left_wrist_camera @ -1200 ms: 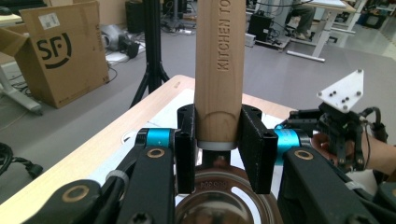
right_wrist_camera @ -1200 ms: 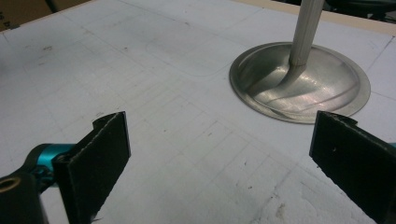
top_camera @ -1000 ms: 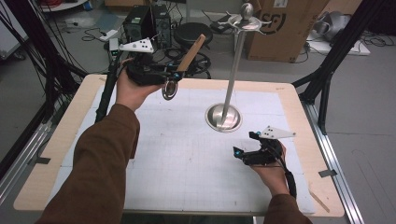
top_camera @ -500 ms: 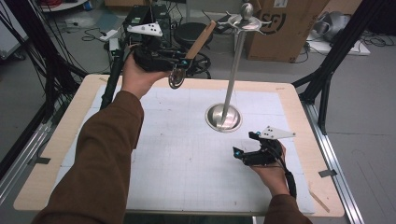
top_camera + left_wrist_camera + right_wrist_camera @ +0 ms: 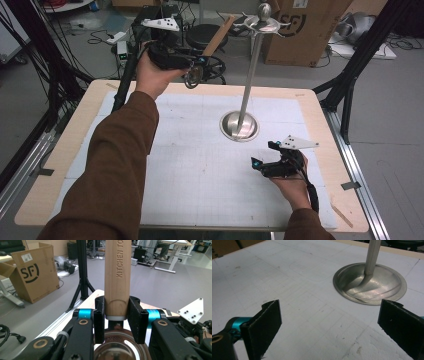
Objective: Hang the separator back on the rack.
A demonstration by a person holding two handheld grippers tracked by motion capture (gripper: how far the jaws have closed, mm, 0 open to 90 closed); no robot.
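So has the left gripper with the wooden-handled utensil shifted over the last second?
Yes. In the high view the left gripper, shut on the wooden-handled utensil, has risen up-frame and drawn nearer the stand's top.

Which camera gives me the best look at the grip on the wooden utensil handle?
The left gripper view: the wooden handle stands close up, clamped between the left gripper pads just above its steel end. The high view shows the handle small and far off, slanting up from the gripper toward the stand's top. The right gripper view looks at the stand's base.
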